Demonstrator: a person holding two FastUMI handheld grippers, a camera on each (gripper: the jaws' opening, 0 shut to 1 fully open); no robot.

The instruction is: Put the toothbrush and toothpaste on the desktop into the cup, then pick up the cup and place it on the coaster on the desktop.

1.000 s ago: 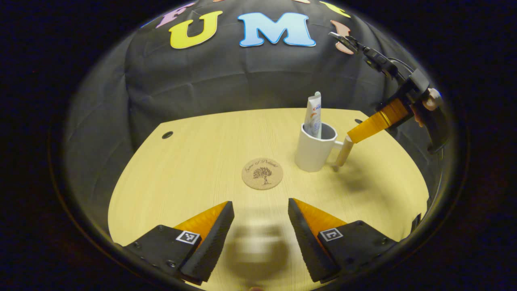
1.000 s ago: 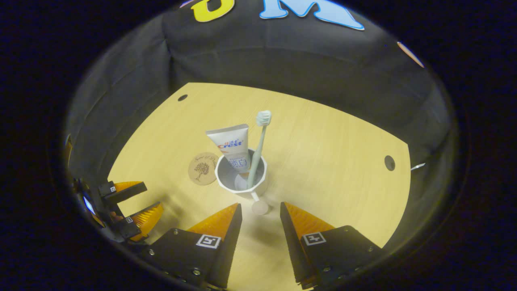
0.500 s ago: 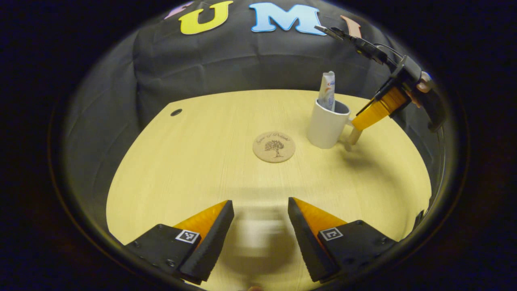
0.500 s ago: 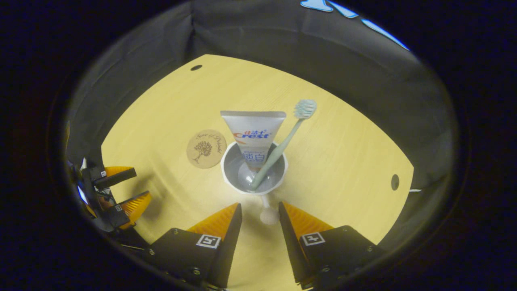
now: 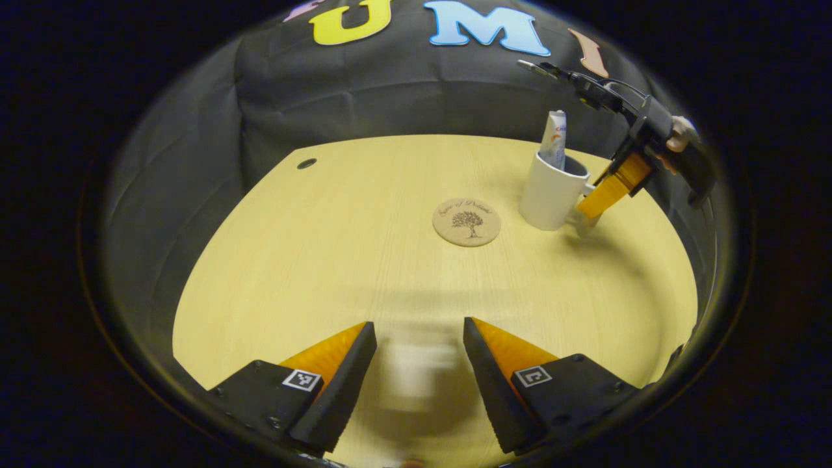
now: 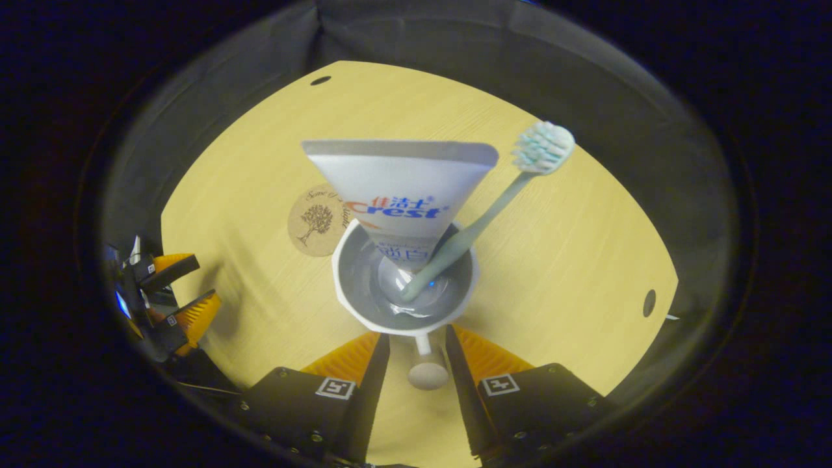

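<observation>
Light wood desk [image 5: 338, 240] with black cloth hanging behind it. The cup [image 6: 406, 292] sits just beside the coaster [image 5: 467, 221], toothpaste [image 6: 400, 188] and toothbrush [image 6: 494, 208] standing inside. Right gripper [image 6: 416, 348] straddles the cup's handle [image 6: 426, 370], can't tell if it's pinching yet. Left gripper [image 5: 419, 361] hangs open, well away from the cup.

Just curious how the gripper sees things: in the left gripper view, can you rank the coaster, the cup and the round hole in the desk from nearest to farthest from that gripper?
1. Coaster: ahead of the left gripper, slightly right.
2. Cup: beyond the coaster, farther right.
3. Hole: back left, near the desk's far edge.
</observation>
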